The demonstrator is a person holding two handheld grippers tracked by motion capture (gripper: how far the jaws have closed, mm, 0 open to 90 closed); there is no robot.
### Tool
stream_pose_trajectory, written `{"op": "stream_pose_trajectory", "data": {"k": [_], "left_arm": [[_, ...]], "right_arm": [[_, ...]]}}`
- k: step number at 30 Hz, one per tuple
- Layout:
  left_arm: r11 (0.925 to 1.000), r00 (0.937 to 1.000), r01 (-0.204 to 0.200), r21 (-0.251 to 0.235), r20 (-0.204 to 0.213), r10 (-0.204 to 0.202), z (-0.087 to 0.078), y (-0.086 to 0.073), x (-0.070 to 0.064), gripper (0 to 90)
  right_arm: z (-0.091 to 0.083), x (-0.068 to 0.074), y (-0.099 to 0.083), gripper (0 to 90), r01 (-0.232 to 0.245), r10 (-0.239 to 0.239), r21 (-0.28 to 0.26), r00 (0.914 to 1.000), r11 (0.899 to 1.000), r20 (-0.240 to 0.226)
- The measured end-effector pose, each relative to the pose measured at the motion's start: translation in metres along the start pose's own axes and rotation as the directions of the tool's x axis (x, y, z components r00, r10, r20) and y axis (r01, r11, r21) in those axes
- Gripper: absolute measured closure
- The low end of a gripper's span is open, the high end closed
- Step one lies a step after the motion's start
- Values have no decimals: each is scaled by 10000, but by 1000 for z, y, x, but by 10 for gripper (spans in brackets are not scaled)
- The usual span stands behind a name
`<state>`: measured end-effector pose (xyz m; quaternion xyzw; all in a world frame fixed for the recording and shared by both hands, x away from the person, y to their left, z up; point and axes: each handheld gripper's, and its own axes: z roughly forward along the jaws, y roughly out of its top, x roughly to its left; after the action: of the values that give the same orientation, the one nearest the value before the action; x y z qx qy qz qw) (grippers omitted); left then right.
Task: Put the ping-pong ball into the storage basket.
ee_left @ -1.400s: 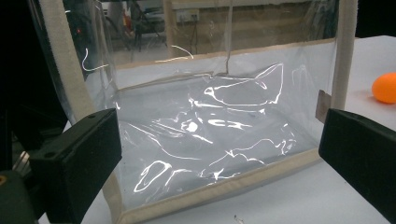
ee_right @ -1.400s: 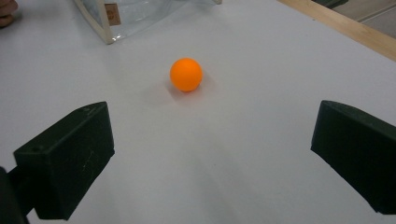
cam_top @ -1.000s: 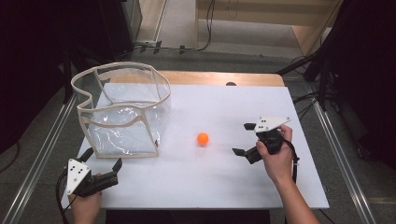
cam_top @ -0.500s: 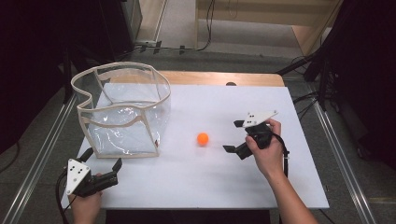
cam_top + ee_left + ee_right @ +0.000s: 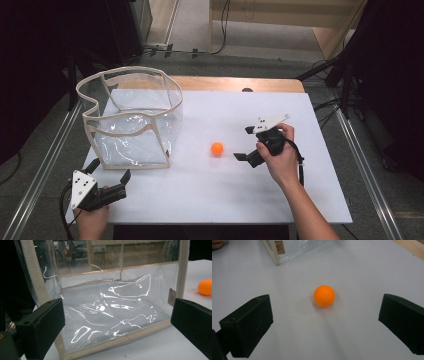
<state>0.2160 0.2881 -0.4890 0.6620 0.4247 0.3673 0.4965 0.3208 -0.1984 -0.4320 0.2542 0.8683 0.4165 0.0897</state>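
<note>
Right claw [image 5: 242,144]: we see its two black jaws spread wide and holding nothing, pointed at the small round orange ball [image 5: 217,148]; in the right gripper view the ball [image 5: 324,295] sits ahead of the jaws, centred between them, not yet touched.
Left claw [image 5: 109,176]: also wide open and empty, resting low near the front left corner of the white bench [image 5: 220,200], facing the clear plastic bag with beige fabric edging [image 5: 131,120].
Ball position: alone on bare bench, between the bag and the right claw, apart from both.
How the ball will handle: we judge it light, hard and smooth, so it should roll off at the slightest nudge and may squirt out of flat jaws.
Where to take hold: across its widest part, both jaws meeting it level and together, low enough that it cannot pop upward.
Bag: stands upright and open-topped at the left of the bench; its thin walls look soft and crinkled, the trim stiffer; nothing visible inside.
Right hand [image 5: 280,157] pose: forearm comes in from the lower right, wrist angled leftward, claw held low above the bench.
Left hand [image 5: 92,220] pose: at the bench's front edge, claw aimed forward at the bag's near wall [image 5: 112,312].
</note>
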Motion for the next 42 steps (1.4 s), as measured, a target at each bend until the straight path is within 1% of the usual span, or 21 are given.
{"op": "stream_pose_trajectory", "data": {"k": [2, 5, 8, 10, 11, 14, 18, 23, 27, 30, 34, 38, 39, 42], "left_arm": [[10000, 10000, 2, 1, -2, -2, 0, 0, 0, 0], [10000, 10000, -4, 0, -4, 4, 0, 0, 0, 0], [10000, 10000, -11, 5, -5, 11, 0, 0, 0, 0], [10000, 10000, -8, 5, -3, 8, 0, 0, 0, 0], [10000, 10000, -7, 1, -1, 7, 0, 0, 0, 0], [10000, 10000, -6, -1, -2, 6, 0, 0, 0, 0], [10000, 10000, -9, -1, 7, 9, 0, 0, 0, 0], [10000, 10000, -14, -2, 6, 14, 0, 0, 0, 0], [10000, 10000, -21, -3, 8, 21, 0, 0, 0, 0], [10000, 10000, -33, -8, 18, 33, 0, 0, 0, 0], [10000, 10000, -30, -2, 14, 30, 0, 0, 0, 0], [10000, 10000, -19, -14, 27, 20, 0, 0, 0, 0], [10000, 10000, -20, -16, 30, 20, 0, 0, 0, 0], [10000, 10000, -18, -17, 37, 18, 0, 0, 0, 0]], "right_arm": [[0, 0, 1, 0, 28, -28, 11, 10000, 10000, 5], [4, 0, 3, 0, 112, -110, 148, 9999, 9998, -112], [6, 0, 6, 0, 144, -140, 329, 9998, 9994, -112], [7, 0, 7, 0, 162, -159, 348, 9999, 9993, -65], [9, 0, 9, 0, 235, -229, 465, 9997, 9986, -122], [11, 0, 12, 0, 325, -322, 634, 9995, 9975, -59], [14, 0, 15, 0, 389, -381, 765, 9992, 9963, -121], [19, -1, 20, 0, 533, -510, 1000, 9984, 9936, -259], [22, 0, 21, 0, 549, -521, 1193, 9983, 9913, -265], [27, -1, 23, 0, 647, -595, 1406, 9974, 9879, -409], [30, -1, 26, 0, 742, -673, 1660, 9966, 9833, -468], [31, 0, 29, 0, 868, -788, 1727, 9955, 9811, -525], [32, -1, 30, 0, 961, -877, 1751, 9946, 9799, -547], [33, -1, 32, 0, 998, -911, 1824, 9943, 9781, -556]]}}
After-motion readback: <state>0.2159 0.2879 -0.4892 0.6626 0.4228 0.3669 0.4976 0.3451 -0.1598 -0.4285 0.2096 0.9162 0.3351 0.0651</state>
